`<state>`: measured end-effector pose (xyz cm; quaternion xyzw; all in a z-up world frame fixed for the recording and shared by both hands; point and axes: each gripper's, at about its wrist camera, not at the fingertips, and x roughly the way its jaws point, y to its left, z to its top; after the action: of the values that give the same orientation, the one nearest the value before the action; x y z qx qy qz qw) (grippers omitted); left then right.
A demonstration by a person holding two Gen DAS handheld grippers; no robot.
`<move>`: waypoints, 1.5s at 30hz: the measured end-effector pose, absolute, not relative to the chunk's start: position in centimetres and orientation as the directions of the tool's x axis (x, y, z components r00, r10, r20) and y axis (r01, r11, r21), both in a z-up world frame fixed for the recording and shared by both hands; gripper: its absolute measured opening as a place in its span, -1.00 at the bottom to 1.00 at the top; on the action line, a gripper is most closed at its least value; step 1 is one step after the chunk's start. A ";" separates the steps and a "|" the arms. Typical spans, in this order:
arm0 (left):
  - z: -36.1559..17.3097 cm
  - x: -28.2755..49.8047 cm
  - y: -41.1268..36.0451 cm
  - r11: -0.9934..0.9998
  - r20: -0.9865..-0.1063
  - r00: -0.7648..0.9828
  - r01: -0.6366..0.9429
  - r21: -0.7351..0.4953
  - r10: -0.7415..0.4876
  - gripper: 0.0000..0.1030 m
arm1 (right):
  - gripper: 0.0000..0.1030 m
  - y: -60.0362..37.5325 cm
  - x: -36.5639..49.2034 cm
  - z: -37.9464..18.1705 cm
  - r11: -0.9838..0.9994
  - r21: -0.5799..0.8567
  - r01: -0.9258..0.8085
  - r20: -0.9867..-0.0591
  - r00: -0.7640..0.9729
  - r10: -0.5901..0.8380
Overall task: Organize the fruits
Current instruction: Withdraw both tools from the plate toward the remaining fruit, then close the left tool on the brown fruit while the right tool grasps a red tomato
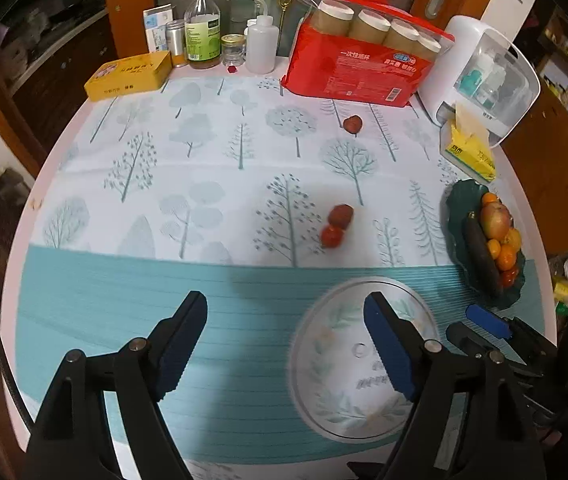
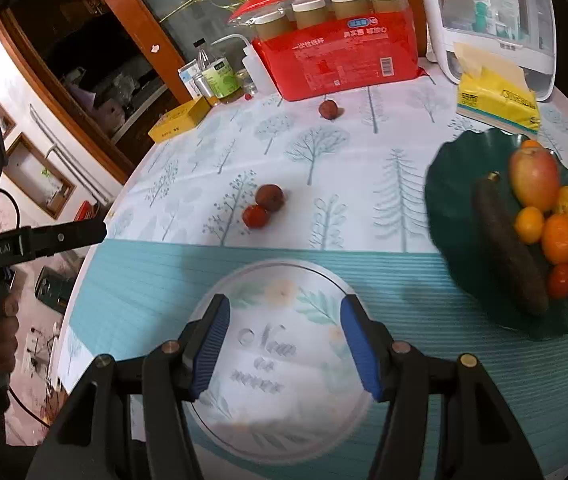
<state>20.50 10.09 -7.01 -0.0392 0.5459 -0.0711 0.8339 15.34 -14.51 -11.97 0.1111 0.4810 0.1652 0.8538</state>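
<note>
Left gripper (image 1: 285,322): jaws are standing wide apart and gripping nothing, low in the left wrist frame, above the teal striped band of the tablecloth (image 1: 212,152).
Right gripper (image 2: 284,326): jaws are standing wide apart and gripping nothing, low centre in the right wrist frame, framing the white plate (image 2: 284,360).
White plate: is lying flat between the right jaws in the right wrist frame; in the left wrist frame it is sitting behind the right-hand finger (image 1: 387,348).
Loose fruit pair: a dark red fruit (image 2: 270,197) is touching a brighter red fruit (image 2: 256,216), above and left of the right jaws, beyond the plate, well apart from both grippers.
Single red fruit (image 2: 328,109): is lying farther up the frame, just below the red cup package (image 2: 335,60).
Green dish (image 2: 451,184): is sitting at right of frame, apart from the jaws, carrying an apple (image 2: 535,179), orange citrus pieces (image 2: 559,238), small red fruits (image 2: 563,278) and a long dark vegetable (image 2: 511,248).
Yellow tissue pack (image 2: 497,98): is resting above the dish, upper right.
</note>
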 end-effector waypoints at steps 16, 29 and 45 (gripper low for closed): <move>-7.8 30.5 8.9 0.933 -0.950 0.263 0.353 -0.069 -0.169 0.55 | 0.12 -7.4 19.1 -13.2 0.962 0.223 -0.155 -0.731 0.627 0.270; -13.7 36.9 4.9 0.875 -0.942 0.122 0.423 -0.235 -0.312 0.55 | 0.11 -4.8 23.1 -16.2 0.984 0.114 -0.135 -0.721 0.670 0.175; -20.7 38.2 2.3 0.839 -0.927 0.004 0.426 -0.338 -0.375 0.32 | -0.33 -3.3 24.4 -19.5 0.970 0.140 -0.201 -0.760 0.606 0.235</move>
<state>38.18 2.31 -20.69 0.0196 0.6464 -0.2827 0.7084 24.37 -3.31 -19.49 0.0202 0.4269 0.1216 0.8958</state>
